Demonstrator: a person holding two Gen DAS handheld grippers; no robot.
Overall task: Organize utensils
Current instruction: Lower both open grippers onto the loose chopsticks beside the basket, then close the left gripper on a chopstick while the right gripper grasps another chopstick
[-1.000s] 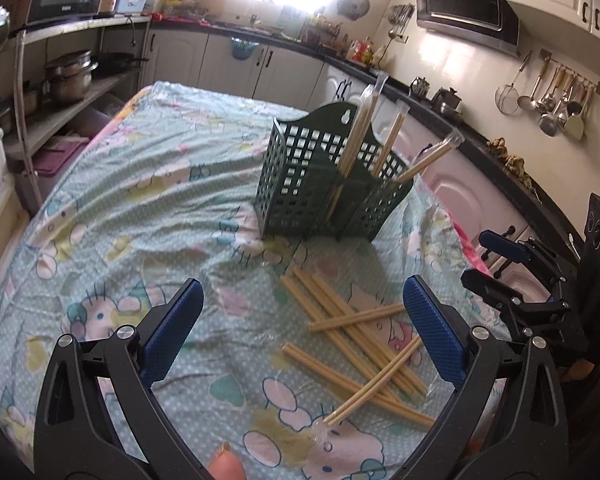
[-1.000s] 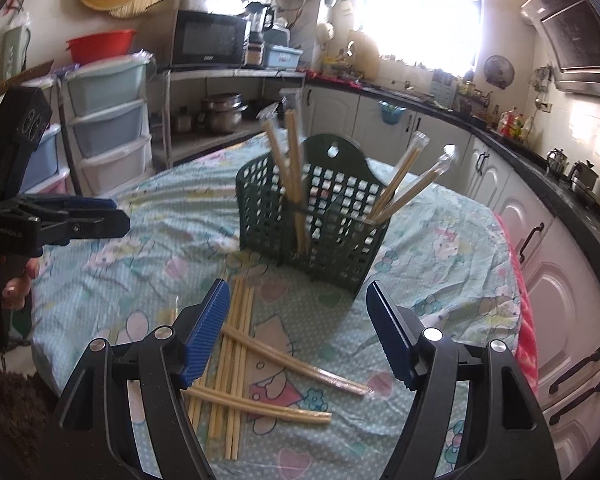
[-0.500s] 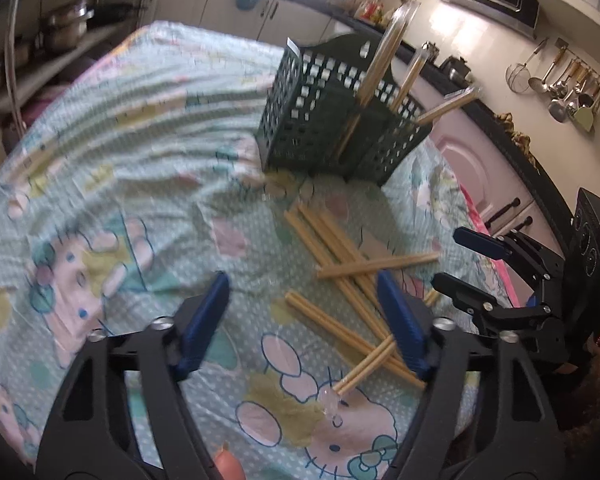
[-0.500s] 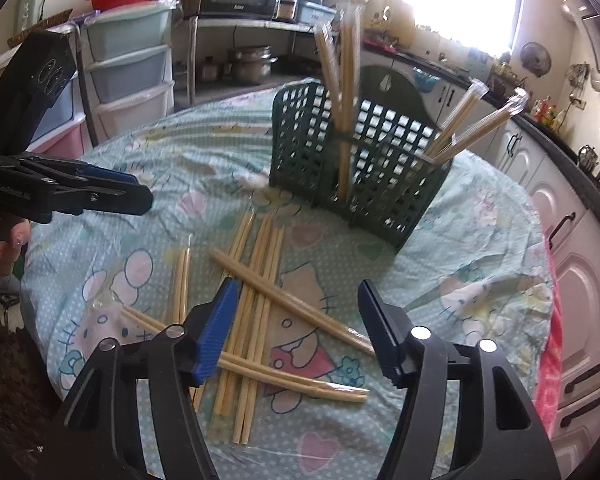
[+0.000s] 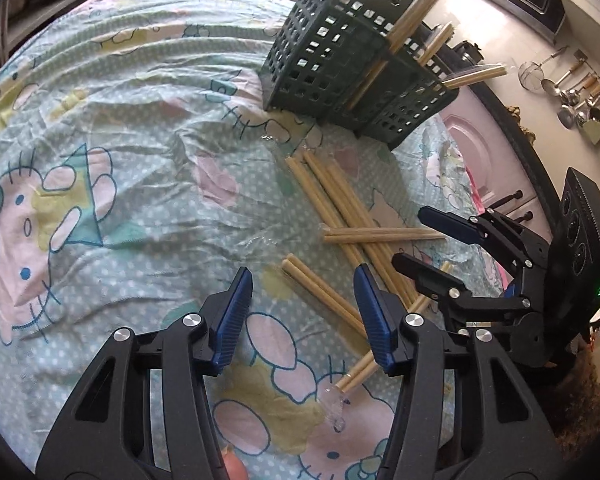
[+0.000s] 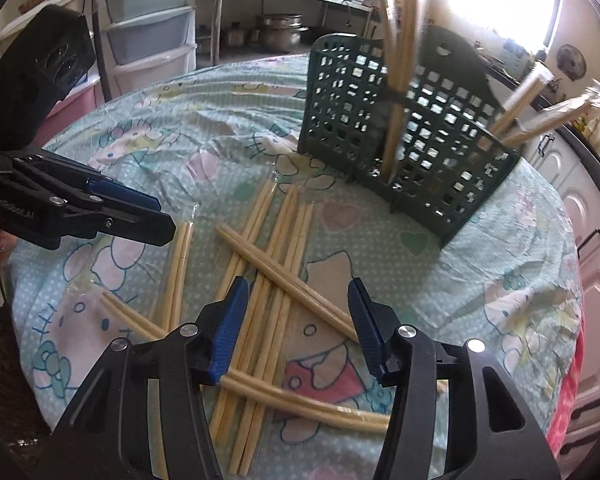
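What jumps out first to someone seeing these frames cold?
The loose heap of wrapped chopsticks criss-crossed on the cartoon-print tablecloth, with both open grippers over it: the left gripper and the right gripper. Behind the heap stands a dark green slotted basket with several chopstick pairs already leaning out of it.

Bare cloth on table (image 5: 112,128) to my left: free passage. Ahead, crossed chopsticks (image 6: 284,272) litter the cloth; green basket (image 6: 412,148) blocks beyond. My two claws hover near each other.
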